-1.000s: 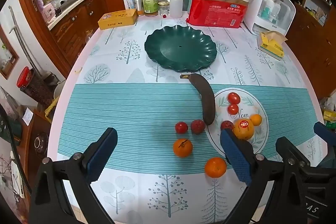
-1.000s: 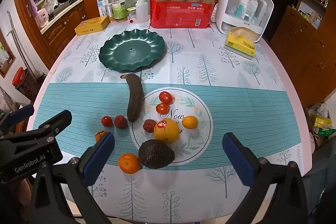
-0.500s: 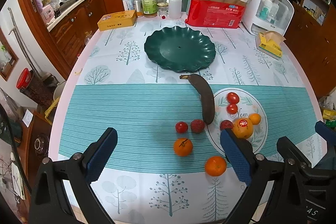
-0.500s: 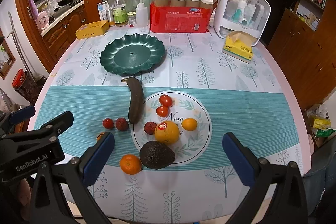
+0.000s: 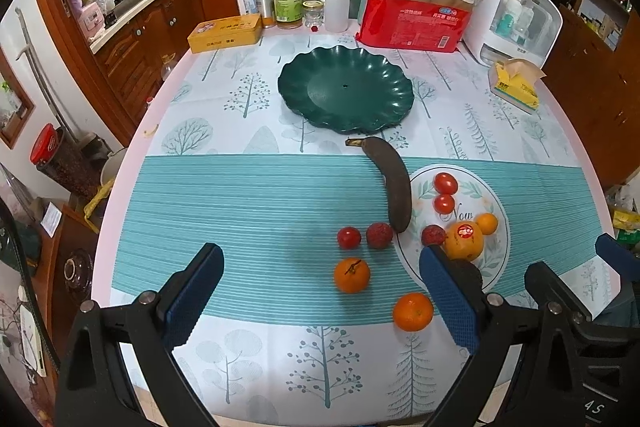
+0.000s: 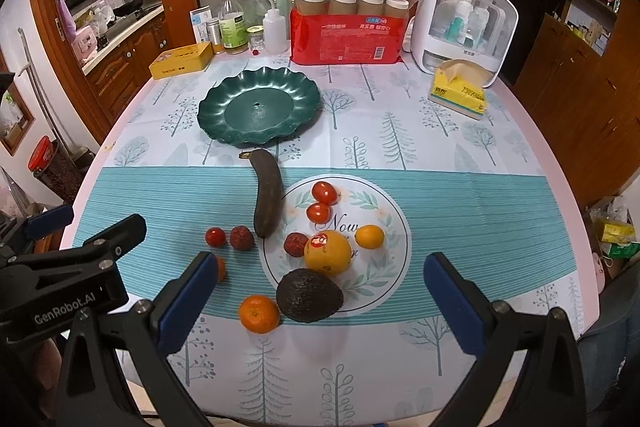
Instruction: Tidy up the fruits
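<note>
from the left wrist view, the left gripper (image 5: 320,303) hangs above the near edge of the table (image 5: 240,195), its blue pads wide apart and holding nothing. the green scalloped plate (image 5: 346,93) sits toward the far side with nothing on it. a dark overripe banana (image 5: 394,187) lies between that plate and the white printed circle (image 5: 496,255) on the cloth. on the circle: two red tomatoes (image 5: 445,183), one lychee (image 5: 433,235), one large stickered orange (image 5: 464,246) and one small orange fruit (image 5: 487,223). on the teal stripes left of it: one small tomato (image 5: 349,237), one more lychee (image 5: 379,235) and two tangerines (image 5: 352,275). a dark avocado (image 5: 466,273) is mostly hidden behind the right pad.

from the right wrist view, the right gripper (image 6: 316,303) also has its pads spread wide and grips nothing, over the near edge. the avocado (image 6: 309,295) rests on the circle's near rim, touching the large orange (image 6: 327,253). one tangerine (image 6: 259,313) lies just beside the avocado; the other (image 6: 221,269) peeks from behind the left pad. at the far edge stand a red pack (image 6: 346,27) holding four capped stacks, a yellow tin (image 6: 181,60), a tissue box (image 6: 458,93) and a white cabinet (image 6: 466,27) with bottles inside.
</note>
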A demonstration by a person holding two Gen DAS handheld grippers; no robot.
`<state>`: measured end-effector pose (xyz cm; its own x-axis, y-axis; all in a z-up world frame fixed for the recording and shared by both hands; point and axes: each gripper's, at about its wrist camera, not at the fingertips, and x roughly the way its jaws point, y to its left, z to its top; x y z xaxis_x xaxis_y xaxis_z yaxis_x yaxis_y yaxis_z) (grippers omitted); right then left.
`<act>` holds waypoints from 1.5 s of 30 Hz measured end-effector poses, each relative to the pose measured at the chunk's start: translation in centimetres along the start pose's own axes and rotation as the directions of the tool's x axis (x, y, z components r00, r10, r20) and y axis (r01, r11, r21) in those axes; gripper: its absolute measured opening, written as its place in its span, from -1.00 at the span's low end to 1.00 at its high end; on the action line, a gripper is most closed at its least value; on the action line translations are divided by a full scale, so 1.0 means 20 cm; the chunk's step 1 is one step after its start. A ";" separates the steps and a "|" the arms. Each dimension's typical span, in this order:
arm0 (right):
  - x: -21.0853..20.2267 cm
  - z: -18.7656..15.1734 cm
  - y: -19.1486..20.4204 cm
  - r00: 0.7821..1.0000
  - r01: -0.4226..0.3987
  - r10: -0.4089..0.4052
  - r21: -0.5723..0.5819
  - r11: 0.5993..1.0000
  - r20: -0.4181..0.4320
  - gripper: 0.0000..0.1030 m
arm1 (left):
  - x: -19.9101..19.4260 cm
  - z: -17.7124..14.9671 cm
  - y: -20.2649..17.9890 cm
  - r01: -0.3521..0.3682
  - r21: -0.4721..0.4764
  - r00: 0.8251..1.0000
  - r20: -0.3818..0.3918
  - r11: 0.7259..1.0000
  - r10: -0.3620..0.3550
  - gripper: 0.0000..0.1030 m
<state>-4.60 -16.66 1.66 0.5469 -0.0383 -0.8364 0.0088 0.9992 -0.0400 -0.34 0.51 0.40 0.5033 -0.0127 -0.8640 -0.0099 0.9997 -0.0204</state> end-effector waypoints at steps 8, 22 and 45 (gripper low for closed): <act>0.03 -0.01 0.03 1.000 -0.008 0.008 -0.006 1.000 -0.010 1.00 | 0.01 -0.02 0.02 -0.035 0.016 0.999 -0.002 0.999 0.035 0.90; 0.04 -0.03 0.05 1.000 -0.007 0.007 -0.008 1.000 -0.015 1.00 | 0.03 -0.02 0.05 -0.059 0.054 0.998 -0.013 0.997 0.060 0.90; 0.12 -0.11 0.10 0.999 -0.043 0.043 0.010 0.999 -0.017 0.97 | 0.13 -0.05 0.06 -0.022 0.096 0.999 -0.037 0.995 0.026 0.90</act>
<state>-5.07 -14.74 -1.54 0.5322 0.0045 -0.8466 -0.0062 1.0000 0.0015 0.14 1.74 -2.33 0.4702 0.0123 -0.8825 0.0624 0.9969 0.0471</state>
